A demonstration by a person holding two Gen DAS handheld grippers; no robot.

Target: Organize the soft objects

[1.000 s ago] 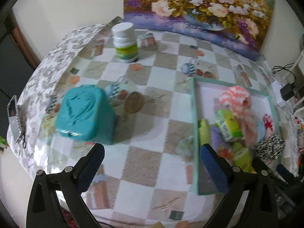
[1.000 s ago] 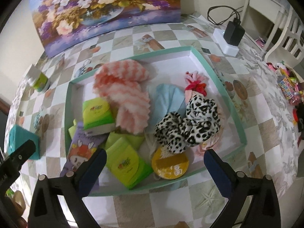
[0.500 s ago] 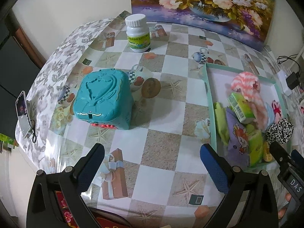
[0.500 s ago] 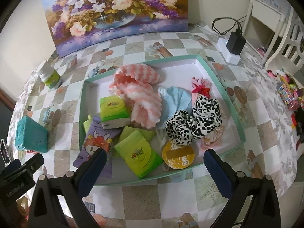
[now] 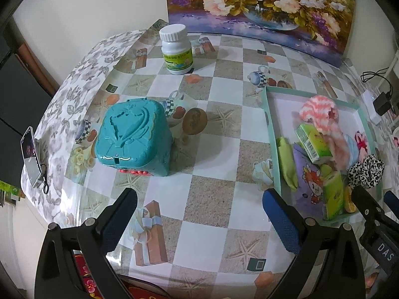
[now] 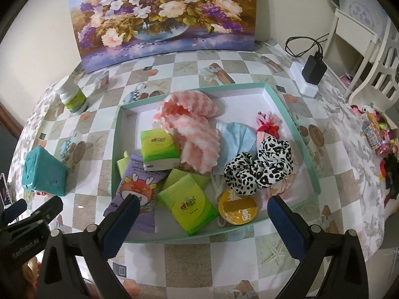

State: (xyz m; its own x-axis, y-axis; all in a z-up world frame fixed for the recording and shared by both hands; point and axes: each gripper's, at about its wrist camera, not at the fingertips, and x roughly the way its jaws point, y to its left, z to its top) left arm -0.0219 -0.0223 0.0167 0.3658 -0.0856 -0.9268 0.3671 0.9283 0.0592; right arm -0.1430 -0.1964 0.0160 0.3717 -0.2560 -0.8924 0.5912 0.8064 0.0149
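A shallow teal tray (image 6: pixel 289 114) (image 5: pixel 270 114) holds a pink-and-white striped cloth (image 6: pixel 192 129) (image 5: pixel 321 114), a blue face mask (image 6: pixel 237 139), leopard-print scrunchies (image 6: pixel 259 169) (image 5: pixel 366 172), green tissue packs (image 6: pixel 159 149) (image 5: pixel 311 142), a purple cartoon pack (image 6: pixel 136 186) and a yellow round tin (image 6: pixel 237 210). My right gripper (image 6: pixel 202 206) hangs open above the tray's near edge, holding nothing. My left gripper (image 5: pixel 197 201) is open over bare tablecloth, between a teal plastic box (image 5: pixel 133 139) (image 6: pixel 43 173) and the tray.
A white pill bottle (image 5: pixel 175 49) (image 6: pixel 73 99) stands at the back left. A flower painting (image 6: pixel 162 17) leans on the wall. A charger and cable (image 6: pixel 313 71) lie at the right, a white chair (image 6: pixel 369 57) beyond. A phone (image 5: pixel 31 157) sits at the table's left edge.
Both grippers have pulled back and up from the table, so the box and tray look smaller and farther. Both stayed open and nothing on the table moved.
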